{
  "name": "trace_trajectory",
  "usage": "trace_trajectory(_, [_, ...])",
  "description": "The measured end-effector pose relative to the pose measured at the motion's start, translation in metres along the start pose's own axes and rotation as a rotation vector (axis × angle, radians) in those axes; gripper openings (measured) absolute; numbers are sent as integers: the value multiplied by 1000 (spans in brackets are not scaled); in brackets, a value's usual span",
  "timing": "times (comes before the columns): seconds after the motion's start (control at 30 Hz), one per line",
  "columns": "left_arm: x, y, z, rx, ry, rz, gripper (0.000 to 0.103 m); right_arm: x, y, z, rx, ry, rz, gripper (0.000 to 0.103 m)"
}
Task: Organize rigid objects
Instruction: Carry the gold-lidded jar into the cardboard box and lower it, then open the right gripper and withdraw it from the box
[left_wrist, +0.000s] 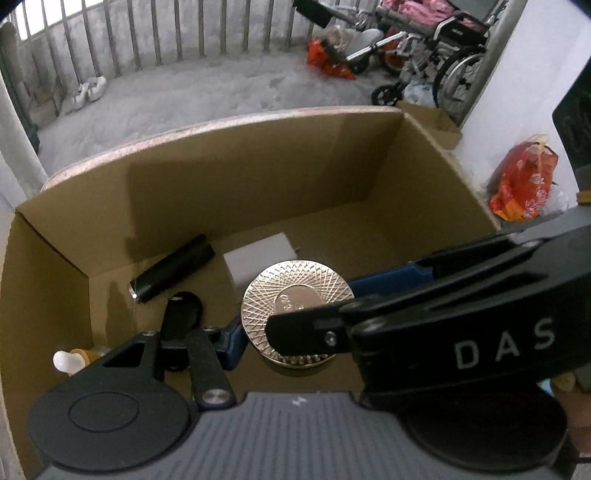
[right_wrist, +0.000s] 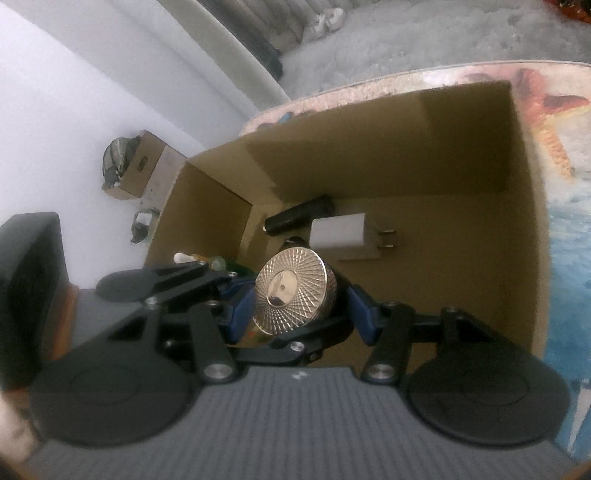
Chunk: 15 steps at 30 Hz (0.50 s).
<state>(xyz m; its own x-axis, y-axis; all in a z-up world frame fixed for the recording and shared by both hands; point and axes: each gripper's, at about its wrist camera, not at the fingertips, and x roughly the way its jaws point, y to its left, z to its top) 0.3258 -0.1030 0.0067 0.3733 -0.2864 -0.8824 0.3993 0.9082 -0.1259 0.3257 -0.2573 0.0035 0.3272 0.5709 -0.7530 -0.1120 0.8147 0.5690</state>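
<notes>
Cardboard box (right_wrist: 524, 221) is sitting below as both grippers, left (left_wrist: 291, 314) and right (right_wrist: 301, 299), are clamping the round silver tin (right_wrist: 295, 291) between their blue pads.

The round tin (left_wrist: 297, 314) is shiny metal with a fine criss-cross pattern pressed in its lid. The box (left_wrist: 258, 177) is plain brown cardboard, dull and smooth. At 12 o'clock from the tin lies a smooth white plastic charger (right_wrist: 341, 238), and a black tube (left_wrist: 171, 267) looks slightly glossy.
</notes>
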Motion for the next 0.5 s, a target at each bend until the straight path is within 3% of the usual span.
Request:
trace_trajectory(0.1, [7,5,3,-7,12,-9,58,9,-4,5,5,15,7,53])
trace_trajectory(0.2, [8,7,8,-19,7,-10,65,13,-7,7,8,17,0,54])
trace_trajectory(0.33, [-6,1,9,-21,-47,-16,76,9,-8,7,13,-5,-3,53])
trace_trajectory(0.5, [-39,-10,10,-25,-142,-28,81,-12,3,4,-18,-63,-35,54])
